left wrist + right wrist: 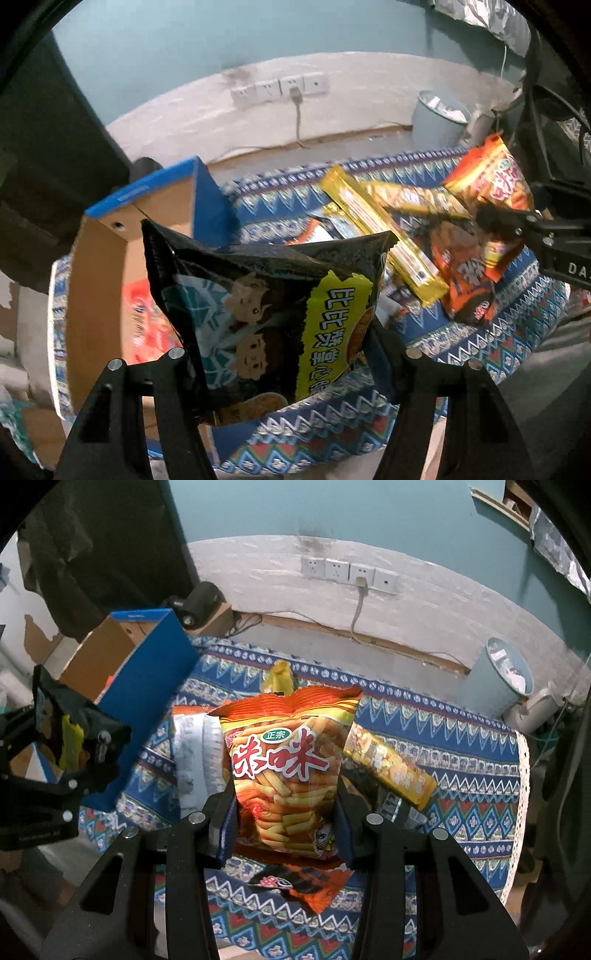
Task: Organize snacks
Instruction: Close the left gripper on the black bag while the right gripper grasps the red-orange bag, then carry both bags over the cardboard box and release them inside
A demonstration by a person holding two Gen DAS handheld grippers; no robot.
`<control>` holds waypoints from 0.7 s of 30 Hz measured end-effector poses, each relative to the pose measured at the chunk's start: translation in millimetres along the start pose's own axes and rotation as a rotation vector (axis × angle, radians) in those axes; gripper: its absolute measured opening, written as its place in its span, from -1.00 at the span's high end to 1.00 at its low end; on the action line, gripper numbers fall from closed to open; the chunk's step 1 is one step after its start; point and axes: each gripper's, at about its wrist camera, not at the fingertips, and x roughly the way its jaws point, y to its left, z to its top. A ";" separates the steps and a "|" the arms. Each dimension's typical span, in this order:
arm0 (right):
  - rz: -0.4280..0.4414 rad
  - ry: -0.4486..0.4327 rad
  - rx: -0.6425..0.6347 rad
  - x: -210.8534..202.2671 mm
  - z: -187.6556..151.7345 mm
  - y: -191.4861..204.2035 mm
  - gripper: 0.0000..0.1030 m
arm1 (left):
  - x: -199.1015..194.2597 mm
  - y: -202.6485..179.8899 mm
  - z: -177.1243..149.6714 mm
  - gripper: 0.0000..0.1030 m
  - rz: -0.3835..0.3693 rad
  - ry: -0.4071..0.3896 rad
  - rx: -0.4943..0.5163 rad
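Note:
My left gripper (280, 354) is shut on a black snack bag with a yellow label (266, 317) and holds it in the air beside the open blue cardboard box (162, 199). A red packet (147, 325) lies inside the box. My right gripper (284, 812) is shut on an orange bag of shrimp sticks (284, 764) and holds it above the patterned cloth. That bag (495, 173) and the right gripper (498, 221) also show in the left wrist view. The left gripper with the black bag (70, 734) shows at the left of the right wrist view.
A gold packet (384, 225), an orange packet (465, 277) and a silver packet (192, 753) lie on the blue patterned cloth (461, 738). Another orange packet (306, 882) lies under the right gripper. The blue box (147, 675) stands at the left. A pale bin (502, 675) stands by the wall.

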 end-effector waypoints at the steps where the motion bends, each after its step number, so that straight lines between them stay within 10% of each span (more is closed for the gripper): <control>1: 0.001 -0.005 -0.003 -2.0 1.8 2.2 0.19 | -1.7 2.2 0.9 -0.33 0.007 -0.006 -0.002; 21: 0.067 -0.067 -0.092 -20.7 36.1 66.4 0.19 | -33.8 54.8 0.9 -0.33 0.081 -0.095 -0.038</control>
